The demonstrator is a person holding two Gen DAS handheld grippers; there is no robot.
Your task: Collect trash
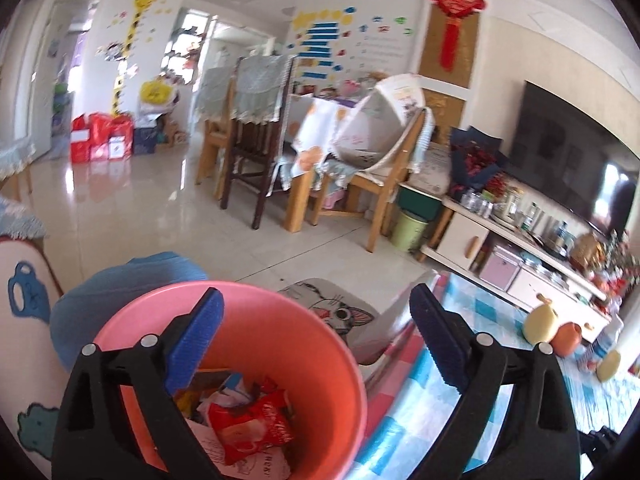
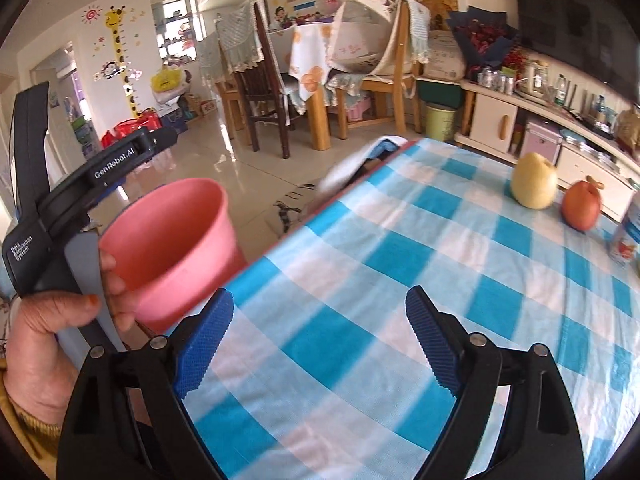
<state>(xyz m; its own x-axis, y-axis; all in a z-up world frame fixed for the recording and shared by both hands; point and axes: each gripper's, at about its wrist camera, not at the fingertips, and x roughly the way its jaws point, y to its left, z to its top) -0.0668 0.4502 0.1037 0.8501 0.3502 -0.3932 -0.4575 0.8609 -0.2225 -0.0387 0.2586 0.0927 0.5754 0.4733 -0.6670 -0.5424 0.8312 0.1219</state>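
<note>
Your left gripper (image 1: 316,340) hangs above the pink bin (image 1: 320,344), jaws spread and empty. The bin stands off the table edge; a blue round stool (image 1: 100,292) is just behind it. Inside: a red crinkled snack wrapper (image 1: 252,424) among paper scraps. Your right gripper (image 2: 320,344) is above the blue-and-white checked tablecloth (image 2: 360,260), jaws wide and empty. Your left hand (image 2: 52,328) is beside the bin. A yellow pear (image 2: 534,182), an orange-red apple (image 2: 582,206) and a can (image 2: 628,232) stand at the far right.
</note>
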